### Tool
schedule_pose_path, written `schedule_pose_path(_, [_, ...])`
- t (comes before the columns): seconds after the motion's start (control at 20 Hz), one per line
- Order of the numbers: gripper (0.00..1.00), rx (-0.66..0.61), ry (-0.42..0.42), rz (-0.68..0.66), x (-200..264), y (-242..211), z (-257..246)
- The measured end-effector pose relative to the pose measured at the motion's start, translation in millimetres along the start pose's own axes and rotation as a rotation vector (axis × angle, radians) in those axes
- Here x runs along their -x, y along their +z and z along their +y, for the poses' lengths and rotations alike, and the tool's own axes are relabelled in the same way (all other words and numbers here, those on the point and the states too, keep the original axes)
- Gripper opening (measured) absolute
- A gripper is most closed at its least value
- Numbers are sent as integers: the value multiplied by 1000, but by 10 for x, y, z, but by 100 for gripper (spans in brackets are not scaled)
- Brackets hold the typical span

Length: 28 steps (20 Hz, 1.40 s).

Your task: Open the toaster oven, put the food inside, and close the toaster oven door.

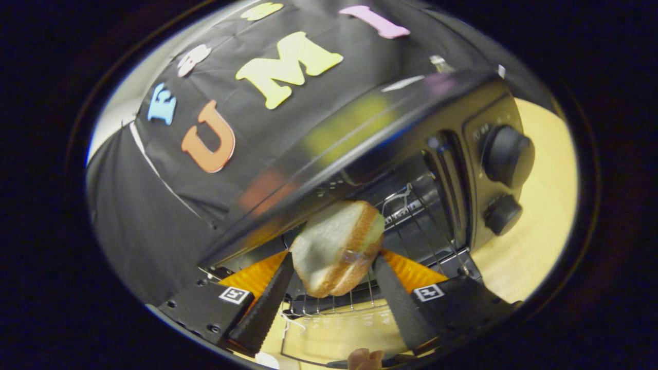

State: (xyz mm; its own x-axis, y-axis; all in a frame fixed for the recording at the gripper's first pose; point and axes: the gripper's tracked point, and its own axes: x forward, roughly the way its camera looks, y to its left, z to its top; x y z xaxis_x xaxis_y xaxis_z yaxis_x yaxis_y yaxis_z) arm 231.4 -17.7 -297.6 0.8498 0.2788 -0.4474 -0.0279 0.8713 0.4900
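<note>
your gripper (pixel 333 267) fingers were clamped on the sandwich (pixel 336 247) over the toaster oven (pixel 411 154) rack (pixel 411 216); releasing it tilted risked it toppling off

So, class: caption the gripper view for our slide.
Gripper shut on a sandwich, holding it at the open toaster oven above its wire rack.
</note>
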Motion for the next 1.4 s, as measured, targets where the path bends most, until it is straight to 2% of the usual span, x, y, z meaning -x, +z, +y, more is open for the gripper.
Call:
schedule_pose_path(0.1, [100,58,-64,38,66,-68,-50])
schedule_pose_path(0.35, [100,245,-91,61,344,-151,15])
schedule_pose_path(0.55, [100,297,-75,122,628,-519,15])
schedule_pose_path(0.6, [100,300,-94,130,704,-628,-23])
schedule_pose_path(0.7, [100,317,-117,121,858,-853,-73])
schedule_pose_path(0.9, [100,413,-111,48,1110,-1262,-22])
schedule_pose_path(1.0, [100,453,-143,51,1190,-1430,-84])
schedule_pose_path(1.15, [100,464,-184,84,1233,-1628,-207])
schedule_pose_path(1.35, [100,367,-249,124,1190,-1773,-455])
schedule_pose_path(1.4, [100,379,-242,99,1194,-1735,-415])
